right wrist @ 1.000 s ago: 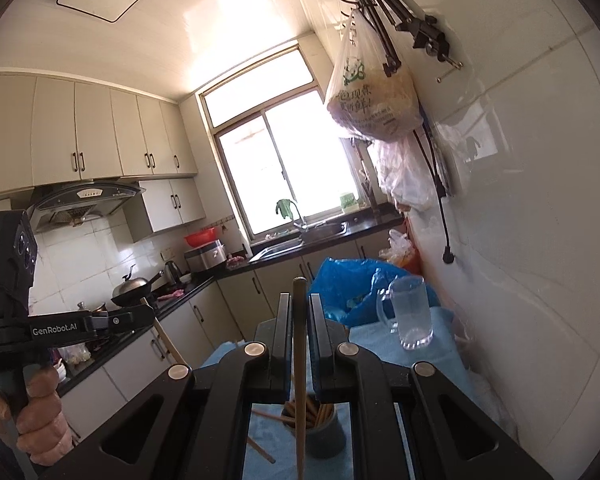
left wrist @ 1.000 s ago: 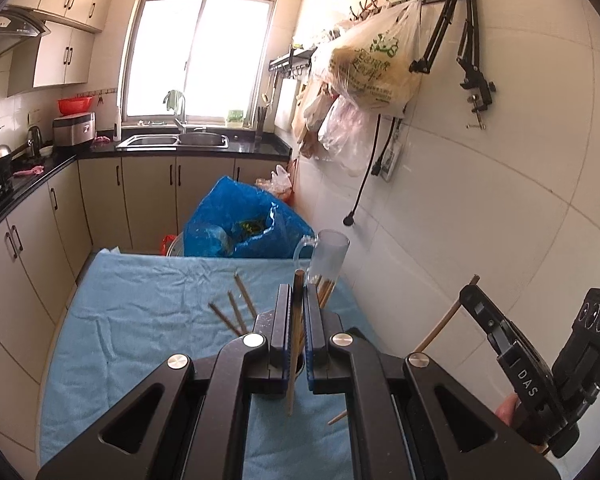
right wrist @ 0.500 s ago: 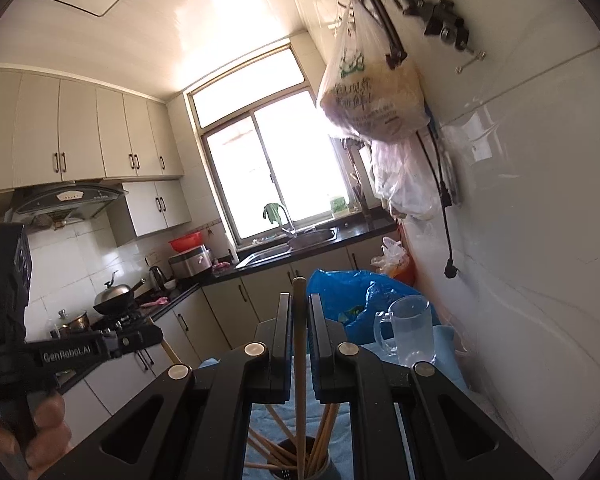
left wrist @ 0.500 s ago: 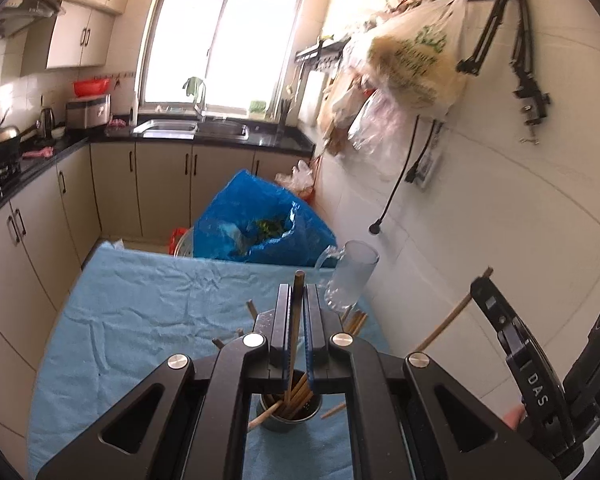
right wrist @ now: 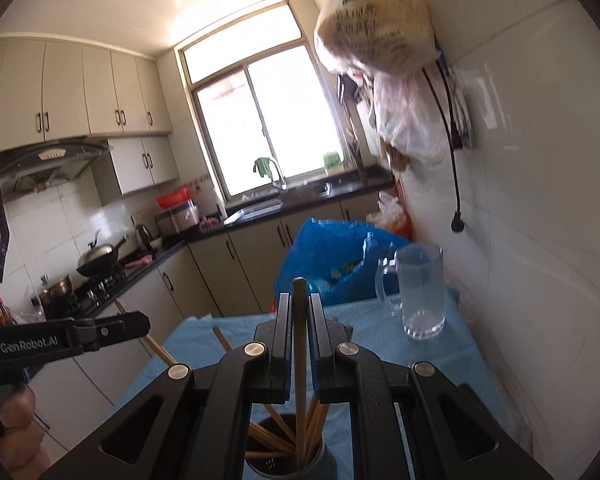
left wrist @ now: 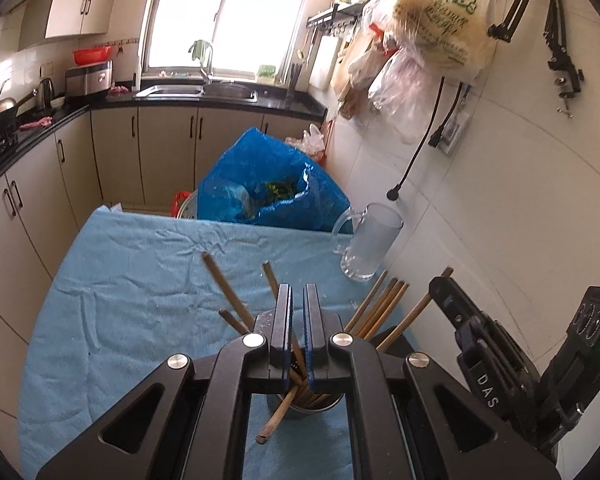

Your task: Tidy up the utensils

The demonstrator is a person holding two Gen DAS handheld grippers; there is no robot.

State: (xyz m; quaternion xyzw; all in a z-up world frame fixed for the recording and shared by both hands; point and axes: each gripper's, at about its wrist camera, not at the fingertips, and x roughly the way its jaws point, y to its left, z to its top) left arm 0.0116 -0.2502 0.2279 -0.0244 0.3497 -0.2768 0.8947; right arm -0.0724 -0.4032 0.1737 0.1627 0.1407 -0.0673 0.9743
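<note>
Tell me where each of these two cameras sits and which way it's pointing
Left wrist: on the left gripper, angled down over the chopstick cup; the right gripper shows at its right.
Right wrist: on the right gripper, looking across the table toward the window; a hand shows at left.
Shared: the cup, glass mug, blue bag.

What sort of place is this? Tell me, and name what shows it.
A home kitchen, most likely. A sink with a tap sits under the window, a wok rests on a gas stove under a range hood, and cabinets line the walls.
</note>
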